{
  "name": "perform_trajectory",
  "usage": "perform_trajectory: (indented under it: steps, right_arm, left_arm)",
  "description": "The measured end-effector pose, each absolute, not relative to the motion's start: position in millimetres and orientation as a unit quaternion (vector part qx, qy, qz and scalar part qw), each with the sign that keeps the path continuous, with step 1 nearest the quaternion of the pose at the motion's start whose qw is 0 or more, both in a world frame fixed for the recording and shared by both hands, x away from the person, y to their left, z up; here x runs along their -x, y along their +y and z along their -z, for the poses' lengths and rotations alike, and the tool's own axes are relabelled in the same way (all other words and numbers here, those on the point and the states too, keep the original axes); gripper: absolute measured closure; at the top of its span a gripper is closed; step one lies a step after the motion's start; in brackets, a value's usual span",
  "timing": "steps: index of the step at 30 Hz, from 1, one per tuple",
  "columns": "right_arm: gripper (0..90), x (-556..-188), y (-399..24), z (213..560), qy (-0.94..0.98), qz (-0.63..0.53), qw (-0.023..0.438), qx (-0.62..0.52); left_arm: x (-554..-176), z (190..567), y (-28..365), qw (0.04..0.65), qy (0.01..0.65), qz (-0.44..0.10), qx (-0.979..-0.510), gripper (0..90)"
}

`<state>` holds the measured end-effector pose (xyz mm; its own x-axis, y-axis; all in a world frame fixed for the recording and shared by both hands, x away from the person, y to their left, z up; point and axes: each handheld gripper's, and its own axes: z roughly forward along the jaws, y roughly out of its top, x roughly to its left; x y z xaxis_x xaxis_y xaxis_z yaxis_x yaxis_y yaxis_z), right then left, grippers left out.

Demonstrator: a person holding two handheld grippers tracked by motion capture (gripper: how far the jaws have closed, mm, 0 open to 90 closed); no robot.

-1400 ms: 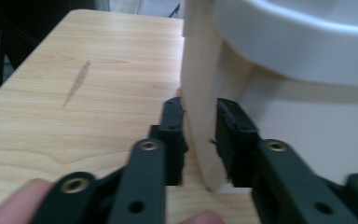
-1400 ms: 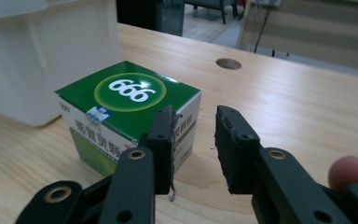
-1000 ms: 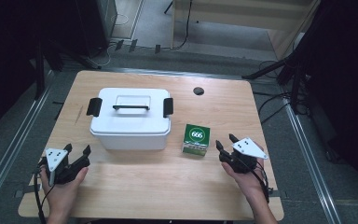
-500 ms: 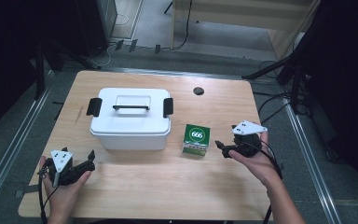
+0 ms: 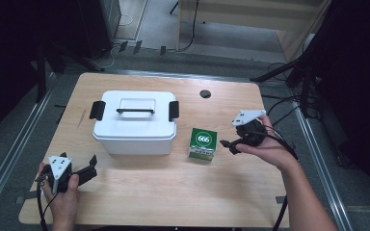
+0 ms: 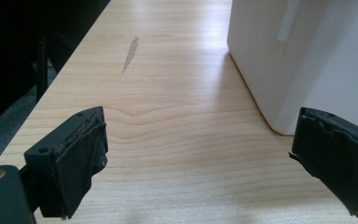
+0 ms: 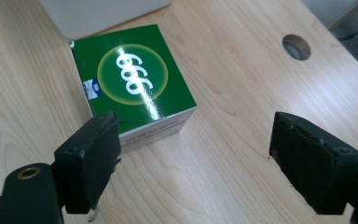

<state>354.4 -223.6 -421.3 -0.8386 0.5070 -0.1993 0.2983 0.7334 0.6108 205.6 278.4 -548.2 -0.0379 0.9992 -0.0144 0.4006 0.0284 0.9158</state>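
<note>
A white lidded container (image 5: 135, 125) with a black handle and side clasps stands in the middle of the wooden table (image 5: 173, 192). A green box marked 666 (image 5: 204, 143) sits just right of it. My right gripper (image 5: 229, 146) hovers right of the green box, pointing at it. Its jaws have just been opening and stand open with nothing between them. In the right gripper view the box (image 7: 133, 79) lies ahead of the left jaw of the right gripper (image 7: 196, 154). My left gripper (image 5: 90, 168) rests near the front left corner. Its jaws have just been opening, and in the left gripper view the left gripper (image 6: 200, 154) frames bare wood beside the container (image 6: 307, 56).
A round cable hole (image 5: 205, 93) lies at the back of the table, right of the container. A dark scratch (image 6: 131, 51) marks the wood left of the container. Metal rails and cables run along the floor on both sides.
The right hand has lifted and moved away from the front edge to beside the green box, jaws spreading. The left hand stays put while its jaws widen.
</note>
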Motion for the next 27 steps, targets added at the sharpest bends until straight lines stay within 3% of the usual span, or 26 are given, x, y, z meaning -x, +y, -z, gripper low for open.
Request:
perform_trajectory:
  steps: [5,14,27]
  right_arm:
    - [16.0,-363.3,-208.4,408.9,0.937,-0.254,0.149,-0.188]
    - [16.8,-380.0,-176.6,376.6,0.947,-0.246,0.148,-0.144]
    - [19.5,-390.9,-144.4,360.6,0.960,-0.224,0.129,-0.109]
  left_arm:
    - [-205.3,548.4,278.8,0.383,0.609,-0.395,-0.572,4.0]
    - [-206.7,548.6,278.4,0.380,0.605,-0.389,-0.582,4.1]
    - [-209.8,549.6,273.2,0.370,0.594,-0.381,-0.605,4.1]
